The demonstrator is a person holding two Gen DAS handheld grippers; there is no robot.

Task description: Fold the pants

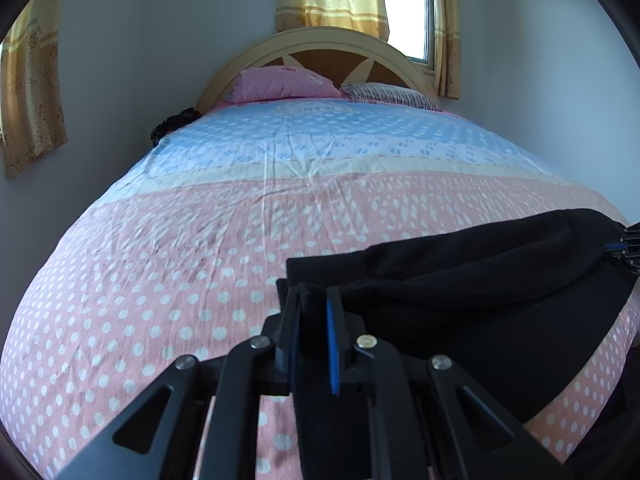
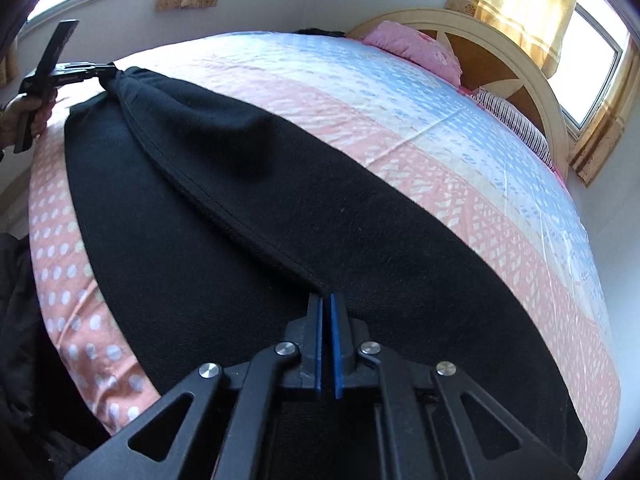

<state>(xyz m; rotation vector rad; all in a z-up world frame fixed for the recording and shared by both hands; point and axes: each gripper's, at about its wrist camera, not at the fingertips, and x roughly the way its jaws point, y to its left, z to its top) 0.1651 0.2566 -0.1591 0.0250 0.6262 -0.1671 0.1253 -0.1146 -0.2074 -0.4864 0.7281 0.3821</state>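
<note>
Black pants (image 2: 248,208) lie stretched across the near part of the bed, also in the left wrist view (image 1: 480,292). My left gripper (image 1: 314,300) is shut on one end of the pants, lifting the top layer; it shows far left in the right wrist view (image 2: 105,72). My right gripper (image 2: 325,304) is shut on the other end of the same raised fold, and shows at the right edge of the left wrist view (image 1: 618,246). The held edge runs taut between both grippers above the lower layer.
The bed sheet (image 1: 200,240) is pink with white dots near me, blue farther away. A pink pillow (image 1: 280,84) and a striped pillow (image 1: 396,94) lie by the headboard (image 1: 320,44). Walls and curtained windows surround the bed. Dark clothing (image 2: 16,320) hangs off the near edge.
</note>
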